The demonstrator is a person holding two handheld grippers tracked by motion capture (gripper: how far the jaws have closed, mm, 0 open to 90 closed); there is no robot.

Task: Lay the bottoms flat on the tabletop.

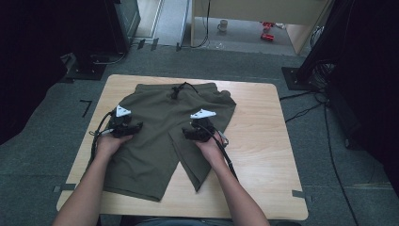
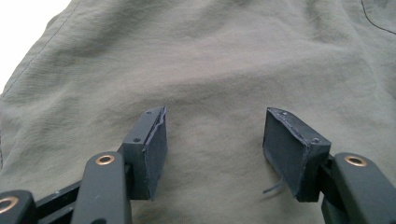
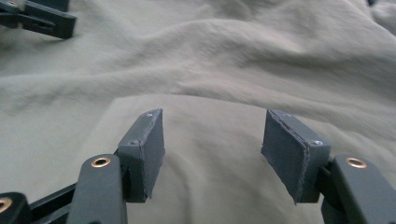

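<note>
shorts (image 1: 160, 136) x1 | claws x2: L (image 1: 135, 126), R (image 1: 188, 133) | table (image 1: 263, 141) x1 | mug (image 1: 222, 26) x1

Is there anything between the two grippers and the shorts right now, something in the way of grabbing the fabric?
Nothing visible. The left gripper and right gripper both sit open right over the olive shorts, with only bare fabric between the jaws. The black drawstring lies up at the waistband, away from both.

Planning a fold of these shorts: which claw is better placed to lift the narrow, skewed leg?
Probably the right claw: it hovers open over the shorts just above that leg, while the left claw sits open over the other leg.
</note>
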